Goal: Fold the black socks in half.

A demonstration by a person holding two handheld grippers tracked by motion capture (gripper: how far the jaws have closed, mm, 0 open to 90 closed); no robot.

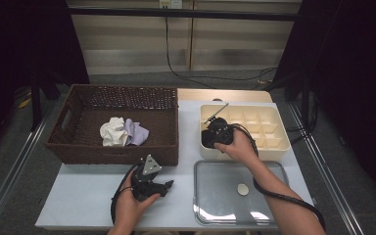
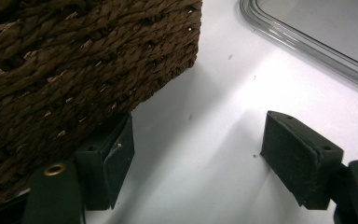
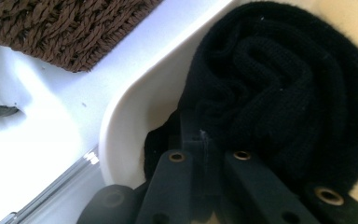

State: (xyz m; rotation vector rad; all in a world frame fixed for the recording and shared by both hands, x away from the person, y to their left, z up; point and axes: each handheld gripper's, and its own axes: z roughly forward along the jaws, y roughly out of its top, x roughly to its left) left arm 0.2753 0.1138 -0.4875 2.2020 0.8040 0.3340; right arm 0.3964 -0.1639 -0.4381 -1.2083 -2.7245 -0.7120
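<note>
**Black knit roll held at the corner of the divided box**

From the far left of the counter point(image 1: 88, 205), the wicker basket point(image 1: 117, 122) stood with a white cloth point(image 1: 111, 131) and a lilac cloth point(image 1: 137, 132) bunched inside it; the high view alone looked into the basket, while the left gripper view caught just its woven outer wall point(image 2: 74, 65) close up.

In front of the basket, the left gripper point(image 1: 162, 187) rested low over the counter in the person's left hand point(image 1: 129, 208). Its own view showed the jaws standing wide apart with bare white counter between them, holding nothing, one jaw just beside the basket wall, and the clear rim of the tray point(image 2: 307, 46) off to the upper right.

Further right, the high view showed that tray point(image 1: 274, 169) with a small pale disc point(image 1: 243, 189) lying on it, and behind it the cream divided box point(image 1: 279, 142). The right gripper point(image 1: 213, 137), in the right hand point(image 1: 237, 147), reached into the box's near-left corner.

What it held was a dark lump from above. The right gripper view made it out: a black knitted roll point(image 3: 279, 88), its jaws closed tight on the roll's edge, pressed against the rounded box corner point(image 3: 121, 121). The folds curled into a spiral, the rolled end facing that camera; its long axis I could not tell.
</note>
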